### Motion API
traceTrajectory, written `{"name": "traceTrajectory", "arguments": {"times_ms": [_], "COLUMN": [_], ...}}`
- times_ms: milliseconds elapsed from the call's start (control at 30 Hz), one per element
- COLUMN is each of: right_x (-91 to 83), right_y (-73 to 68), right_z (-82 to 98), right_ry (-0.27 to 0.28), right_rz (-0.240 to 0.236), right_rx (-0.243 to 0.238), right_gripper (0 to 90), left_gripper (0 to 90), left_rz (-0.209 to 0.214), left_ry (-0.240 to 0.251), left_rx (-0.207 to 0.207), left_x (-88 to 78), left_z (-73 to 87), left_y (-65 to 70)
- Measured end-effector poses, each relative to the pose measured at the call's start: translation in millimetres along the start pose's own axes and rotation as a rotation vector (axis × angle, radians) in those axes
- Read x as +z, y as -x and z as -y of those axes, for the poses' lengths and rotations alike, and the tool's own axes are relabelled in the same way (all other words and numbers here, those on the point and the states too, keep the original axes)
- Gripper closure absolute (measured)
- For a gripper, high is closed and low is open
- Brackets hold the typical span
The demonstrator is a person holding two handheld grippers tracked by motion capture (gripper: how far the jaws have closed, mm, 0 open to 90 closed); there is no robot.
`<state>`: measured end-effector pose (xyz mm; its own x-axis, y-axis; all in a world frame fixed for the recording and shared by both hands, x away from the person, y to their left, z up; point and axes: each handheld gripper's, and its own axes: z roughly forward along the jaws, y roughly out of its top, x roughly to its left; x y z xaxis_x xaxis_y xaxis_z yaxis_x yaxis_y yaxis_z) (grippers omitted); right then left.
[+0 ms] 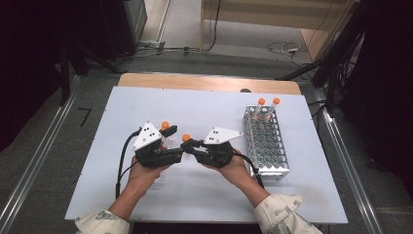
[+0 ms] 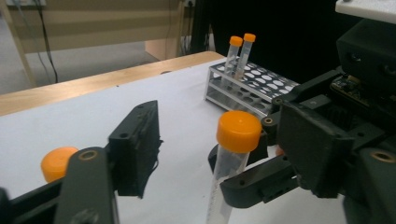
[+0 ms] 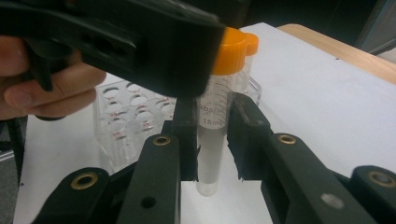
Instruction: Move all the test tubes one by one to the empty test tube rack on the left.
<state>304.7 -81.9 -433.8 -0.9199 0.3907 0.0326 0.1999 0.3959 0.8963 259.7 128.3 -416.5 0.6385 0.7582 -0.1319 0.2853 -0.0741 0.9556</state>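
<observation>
A clear tube with an orange cap (image 3: 211, 126) stands upright in my right gripper (image 3: 212, 137), whose jaws are shut on its body just below the cap. In the high view this tube (image 1: 185, 138) hangs over the table's middle, where both grippers meet. My left gripper (image 2: 222, 149) is open around the same tube (image 2: 236, 140); its left pad stands well apart from the cap and its right pad is close beside it. A second orange-capped tube (image 1: 165, 125) stands just behind the left gripper (image 1: 175, 142).
A metal tube rack (image 1: 267, 144) stands at the right of the white table top, with two orange-capped tubes (image 1: 268, 105) at its far end. A clear plastic rack (image 3: 123, 123) sits behind the held tube. The near table surface (image 1: 195, 195) lies bare.
</observation>
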Motion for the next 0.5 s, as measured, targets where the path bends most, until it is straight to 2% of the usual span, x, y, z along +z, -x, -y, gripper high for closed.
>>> {"name": "traceTrajectory", "arguments": {"times_ms": [233, 500], "right_x": [3.1, 1.8], "right_y": [-4.9, -3.7], "right_z": [-1.4, -1.7], "right_ry": [-0.001, 0.007], "right_rz": [-0.021, -0.032], "right_rx": [-0.007, 0.01], "right_gripper": [71.4, 71.3], "left_gripper": [48.3, 62.2], "left_rz": [0.034, 0.033], "left_ry": [-0.004, -0.006], "left_rx": [0.01, 0.019], "left_x": [1.5, 1.6], "left_z": [1.3, 2.4], "left_y": [4.4, 5.3]}}
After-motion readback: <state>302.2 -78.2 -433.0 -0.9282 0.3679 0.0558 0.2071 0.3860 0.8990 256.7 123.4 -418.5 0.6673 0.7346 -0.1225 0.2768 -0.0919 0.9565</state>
